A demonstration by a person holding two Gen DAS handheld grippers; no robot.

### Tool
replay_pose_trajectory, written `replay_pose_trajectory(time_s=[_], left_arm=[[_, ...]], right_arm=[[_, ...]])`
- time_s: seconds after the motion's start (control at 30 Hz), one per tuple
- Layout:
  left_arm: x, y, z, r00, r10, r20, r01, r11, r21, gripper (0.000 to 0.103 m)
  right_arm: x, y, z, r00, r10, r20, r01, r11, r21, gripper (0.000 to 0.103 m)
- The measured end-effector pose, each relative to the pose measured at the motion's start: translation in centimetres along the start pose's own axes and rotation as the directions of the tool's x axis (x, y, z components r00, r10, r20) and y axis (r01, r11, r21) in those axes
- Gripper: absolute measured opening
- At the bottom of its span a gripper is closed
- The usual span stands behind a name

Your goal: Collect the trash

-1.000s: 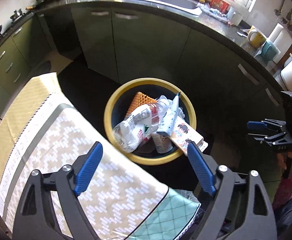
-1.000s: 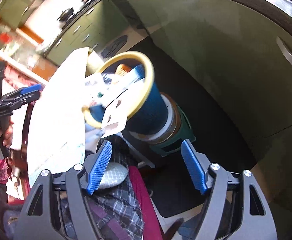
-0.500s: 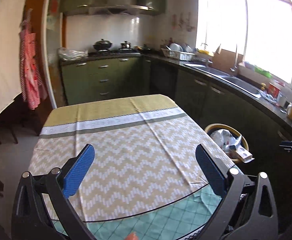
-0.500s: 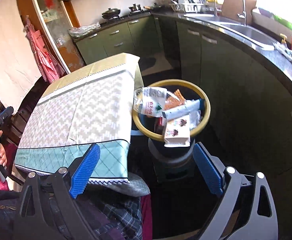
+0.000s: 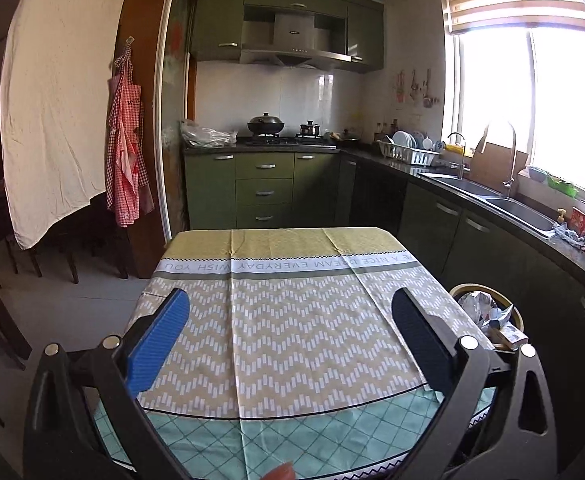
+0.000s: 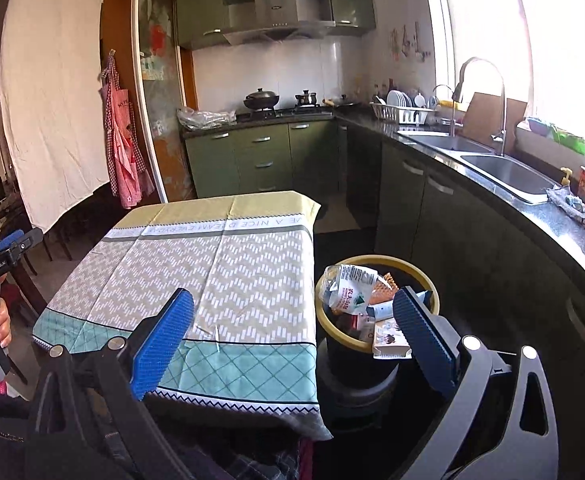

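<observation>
Left wrist view: left gripper [image 5: 290, 334] held above the near end of the table [image 5: 292, 288], blue-padded jaws spread wide, nothing between them. Tablecloth surface bare, chevron pattern mid-cloth, teal diamond border at the near edge. Right wrist view: right gripper [image 6: 292, 336] likewise spread wide and holding nothing, positioned over the table's near right corner and the yellow-rimmed trash bin [image 6: 420, 276]. Bin stands on the floor just beside the table's right edge, between table and green base cabinets [image 6: 432, 208]. Trash sits in the bin: a crumpled plastic bottle [image 6: 346, 286] on top, a flat carton [image 6: 388, 340] overhanging the near rim. Beyond: double sink [image 6: 504, 172] under the window, dish rack [image 6: 402, 114], wok [image 6: 261, 100] on the hob at the far wall.
</observation>
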State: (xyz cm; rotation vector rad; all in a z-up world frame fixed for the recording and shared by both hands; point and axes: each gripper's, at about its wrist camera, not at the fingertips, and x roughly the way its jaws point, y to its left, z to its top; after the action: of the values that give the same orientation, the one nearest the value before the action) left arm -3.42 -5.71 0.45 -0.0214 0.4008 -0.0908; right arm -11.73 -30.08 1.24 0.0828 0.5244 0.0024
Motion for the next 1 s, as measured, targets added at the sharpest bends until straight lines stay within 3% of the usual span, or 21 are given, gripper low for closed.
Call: replay_pose_trajectory(time_s=[0.2, 1.0], left_arm=[[-1.0, 0.4, 0.3, 0.999, 0.021, 0.026, -0.021, 1.000, -0.009, 0.096], [-0.1, 0.3, -0.2, 1.000, 0.002, -0.025, -0.002, 1.000, -0.024, 0.096]], right_arm=[[-0.5, 1.4, 0.2, 1.000, -0.014, 0.017, 0.015, 0.999, -0.046, 0.098], [-1.1, 1.6, 0.6, 0.998, -0.043, 0.044, 0.046, 0.996, -0.076, 0.098]])
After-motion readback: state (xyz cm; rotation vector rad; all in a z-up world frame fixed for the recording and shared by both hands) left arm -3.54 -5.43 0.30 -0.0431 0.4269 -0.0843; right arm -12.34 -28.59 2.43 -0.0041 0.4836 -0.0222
